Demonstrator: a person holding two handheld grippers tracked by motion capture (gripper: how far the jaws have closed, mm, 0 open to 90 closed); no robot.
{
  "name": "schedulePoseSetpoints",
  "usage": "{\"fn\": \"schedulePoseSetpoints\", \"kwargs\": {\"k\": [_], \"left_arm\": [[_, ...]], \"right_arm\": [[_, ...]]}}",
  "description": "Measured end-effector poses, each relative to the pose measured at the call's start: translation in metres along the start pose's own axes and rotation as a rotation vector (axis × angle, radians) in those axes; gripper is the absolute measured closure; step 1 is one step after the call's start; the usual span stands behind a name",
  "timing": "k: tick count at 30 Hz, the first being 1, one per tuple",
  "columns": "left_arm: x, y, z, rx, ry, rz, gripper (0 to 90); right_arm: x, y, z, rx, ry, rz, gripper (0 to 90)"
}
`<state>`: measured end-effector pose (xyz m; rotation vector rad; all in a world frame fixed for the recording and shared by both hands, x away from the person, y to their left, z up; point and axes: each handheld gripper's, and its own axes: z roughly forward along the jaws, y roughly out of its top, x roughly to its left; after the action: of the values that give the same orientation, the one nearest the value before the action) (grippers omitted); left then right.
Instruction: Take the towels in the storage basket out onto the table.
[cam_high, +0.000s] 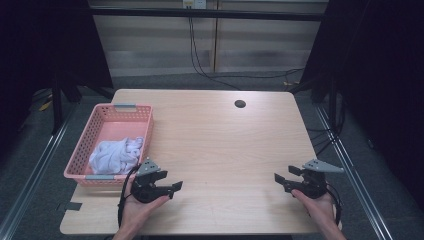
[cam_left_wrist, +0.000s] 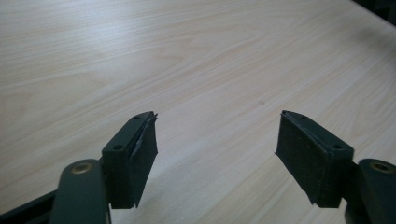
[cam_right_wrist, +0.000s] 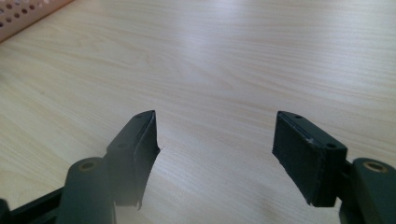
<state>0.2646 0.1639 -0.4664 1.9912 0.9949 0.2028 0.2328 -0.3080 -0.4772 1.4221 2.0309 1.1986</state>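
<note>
The pink basket is cut off by the frame's corner.

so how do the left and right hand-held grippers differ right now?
The left hand-held gripper sits beside the pink basket holding white cloth; the right hand-held gripper is near the table's opposite edge. The left points right, the right points left. Both are open, empty and low over bare wood.

Two black two-jaw grippers, left and right: grey three-cornered top plates, brass-coloured pivot screws, trailing black cables, bare forearms.
</note>
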Motion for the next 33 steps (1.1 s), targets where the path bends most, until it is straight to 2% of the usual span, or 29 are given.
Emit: {"fn": "schedulePoseSetpoints", "kwargs": {"k": [2, 3, 4, 5, 7, 9, 14, 18, 21, 23, 25, 31, 33], "left_arm": [[-0.001, 0.002, -0.001, -0.005, -0.022, -0.001, 27.2], [-0.002, 0.002, -0.001, -0.003, -0.005, 0.022, 27.2], [-0.003, 0.003, 0.0, 0.002, 0.005, 0.029, 26.8], [-0.003, 0.003, 0.002, 0.012, -0.009, 0.023, 26.6], [-0.003, 0.002, 0.004, 0.028, 0.0, 0.013, 26.6], [-0.003, 0.002, 0.002, 0.023, -0.011, -0.018, 23.8], [-0.004, 0.001, -0.006, 0.029, -0.038, 0.001, 22.2], [-0.008, 0.001, -0.018, -0.002, -0.026, 0.043, 22.2], [-0.01, -0.003, -0.023, 0.0, -0.049, 0.05, 22.2], [-0.008, -0.002, -0.028, -0.002, -0.054, 0.055, 22.2], [-0.002, 0.004, -0.037, -0.031, -0.04, 0.035, 22.1], [0.012, 0.013, -0.054, -0.048, -0.013, 0.007, 20.0], [0.014, 0.009, -0.057, -0.041, 0.005, 0.025, 22.7]], "right_arm": [[0.001, -0.001, 0.002, 0.009, 0.011, -0.004, 29.7], [0.001, -0.001, 0.003, 0.016, 0.019, -0.005, 29.7], [0.001, -0.001, 0.004, 0.015, 0.02, -0.011, 29.6], [0.002, 0.0, 0.004, 0.016, 0.023, -0.013, 29.1], [0.002, 0.0, 0.005, 0.029, 0.011, -0.032, 28.0], [0.003, 0.0, 0.005, 0.034, 0.025, -0.035, 28.0], [0.007, 0.001, -0.003, 0.011, 0.028, -0.027, 29.6], [0.011, 0.0, -0.009, -0.009, 0.017, -0.036, 30.6], [0.01, 0.001, -0.009, -0.01, 0.025, -0.033, 30.4], [0.009, 0.001, -0.007, -0.004, 0.036, -0.028, 29.8], [0.008, 0.001, -0.005, -0.003, 0.044, -0.022, 29.4], [0.01, 0.0, -0.004, 0.012, 0.05, -0.03, 28.2], [0.012, 0.0, -0.005, 0.005, 0.06, -0.032, 28.2]]}}
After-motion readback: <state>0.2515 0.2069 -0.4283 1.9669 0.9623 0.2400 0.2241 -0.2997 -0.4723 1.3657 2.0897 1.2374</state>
